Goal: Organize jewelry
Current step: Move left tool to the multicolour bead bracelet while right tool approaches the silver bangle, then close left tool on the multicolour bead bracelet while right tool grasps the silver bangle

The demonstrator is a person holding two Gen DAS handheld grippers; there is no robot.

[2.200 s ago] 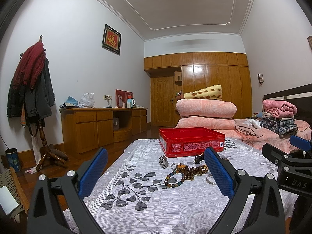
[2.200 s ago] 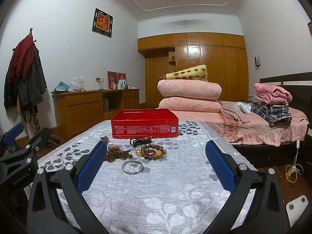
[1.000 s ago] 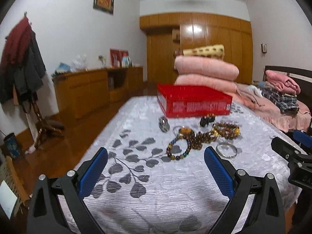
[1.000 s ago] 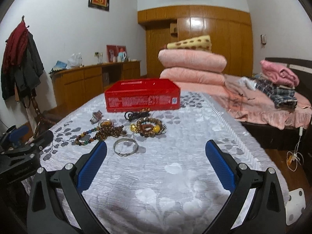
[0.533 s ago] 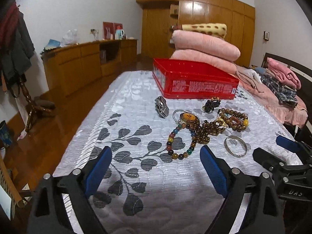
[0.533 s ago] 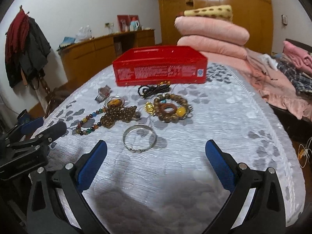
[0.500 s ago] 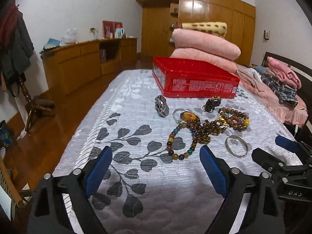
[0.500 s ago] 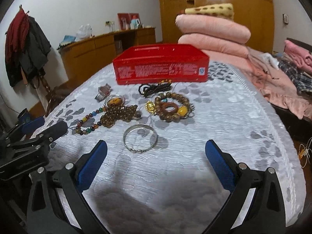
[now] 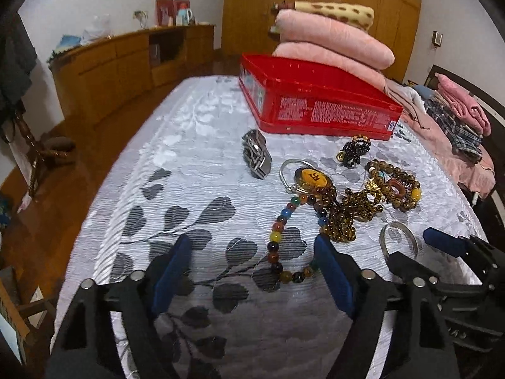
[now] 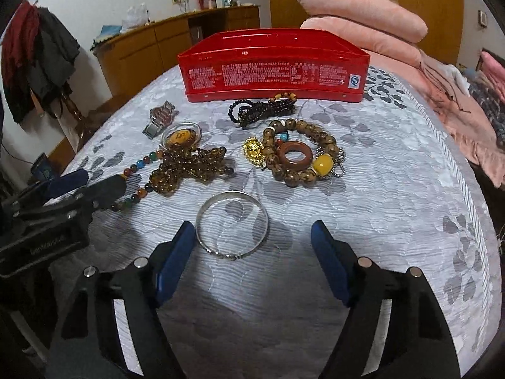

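Jewelry lies on a grey leaf-patterned cloth (image 10: 394,164) before a red tin box (image 10: 273,64). A silver bangle (image 10: 232,224) lies just ahead of my open, empty right gripper (image 10: 249,252). A multicoloured bead bracelet (image 9: 284,237) lies just ahead of my open, empty left gripper (image 9: 252,268). Brown bead strands (image 10: 189,167), a large-bead bracelet with a wooden ring (image 10: 296,156), a dark bead strand (image 10: 262,109), a metal watch (image 9: 257,154) and an amber pendant (image 9: 312,177) lie between them and the box (image 9: 315,107).
Folded pink quilts (image 9: 331,44) are stacked behind the box. A bed with pink covers and folded clothes (image 9: 457,117) is at the right. A wooden sideboard (image 9: 126,63) stands at the left, with wooden floor (image 9: 47,173) beside the table.
Both grippers have dropped and moved forward toward the jewelry. The bangle now sits right before the right gripper, the coloured bracelet right before the left. Both stay open.
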